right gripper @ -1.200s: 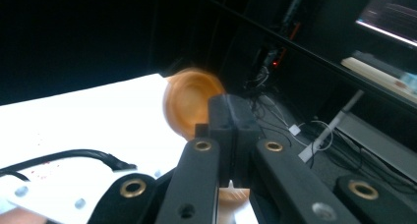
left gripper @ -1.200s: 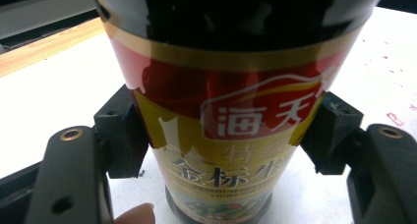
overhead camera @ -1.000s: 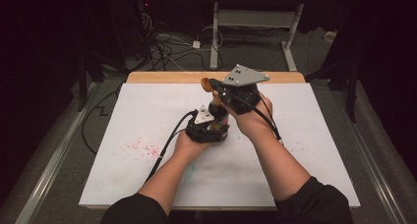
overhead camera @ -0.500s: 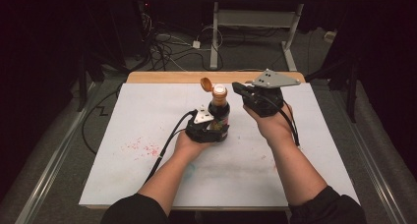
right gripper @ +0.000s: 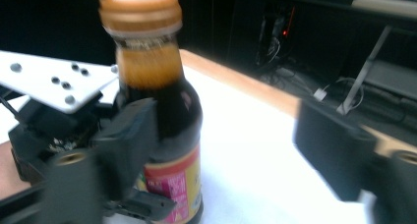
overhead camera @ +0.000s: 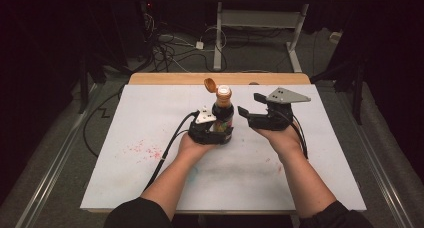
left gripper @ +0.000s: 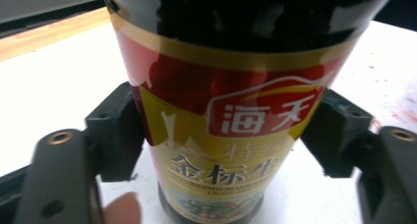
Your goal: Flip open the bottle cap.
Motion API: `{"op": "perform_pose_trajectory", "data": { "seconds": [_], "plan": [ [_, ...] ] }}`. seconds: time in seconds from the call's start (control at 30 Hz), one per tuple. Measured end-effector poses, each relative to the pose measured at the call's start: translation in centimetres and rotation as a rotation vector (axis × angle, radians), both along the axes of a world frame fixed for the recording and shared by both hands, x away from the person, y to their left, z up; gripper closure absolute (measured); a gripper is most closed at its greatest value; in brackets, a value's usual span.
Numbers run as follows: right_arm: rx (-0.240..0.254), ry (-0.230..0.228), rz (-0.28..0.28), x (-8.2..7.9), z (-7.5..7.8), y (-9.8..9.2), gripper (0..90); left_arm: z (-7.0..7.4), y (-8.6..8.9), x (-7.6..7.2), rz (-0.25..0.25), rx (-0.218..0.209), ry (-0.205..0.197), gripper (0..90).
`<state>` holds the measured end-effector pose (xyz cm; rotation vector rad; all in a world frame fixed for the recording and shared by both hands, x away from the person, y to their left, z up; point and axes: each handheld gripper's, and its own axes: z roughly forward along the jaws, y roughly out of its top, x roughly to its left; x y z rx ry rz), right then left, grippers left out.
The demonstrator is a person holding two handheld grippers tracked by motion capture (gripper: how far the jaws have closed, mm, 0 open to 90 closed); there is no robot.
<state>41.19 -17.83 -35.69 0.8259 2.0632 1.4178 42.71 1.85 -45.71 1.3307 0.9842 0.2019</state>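
Dark sauce bottle (overhead camera: 223,119) upright, cap flipped open; left gripper (overhead camera: 216,134) jaws around it, just loosening; right gripper (overhead camera: 248,105) just opened, empty, beside bottle.

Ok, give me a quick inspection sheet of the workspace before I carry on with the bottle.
Surface: white mat on a wooden table; red speckle stains at its left.
Job's things: dark sauce bottle upright, its hinged orange cap flipped open.
Clutter: nothing seen.
Grippers: left gripper around the bottle's base, jaws just loosened, pads about at the label's sides, contact unclear; right gripper to the right of the bottle, jaws just opened, nothing between them.
Cables: one black cable trails from the left gripper across the mat; more lie tangled on the floor.
Surroundings: dark room, a white table frame behind.
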Motion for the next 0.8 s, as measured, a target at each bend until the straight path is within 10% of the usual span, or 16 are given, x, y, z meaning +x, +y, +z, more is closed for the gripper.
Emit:
{"op": "perform_pose_trajectory", "data": {
  "seconds": [0.17, 0.8],
  "plan": [
    [0.017, 0.017, -0.027, 0.1, -1.3, -0.5, 0.4, 0.2, 0.2, -0.2, -0.006, -0.035, 0.028, 10.6],
    [-0.015, 0.019, -0.078, -1.3, -5.6, -1.9, 0.4, -2.1, 4.7, -2.9, 0.008, 0.015, 0.064, 0.0]
  ]
}}
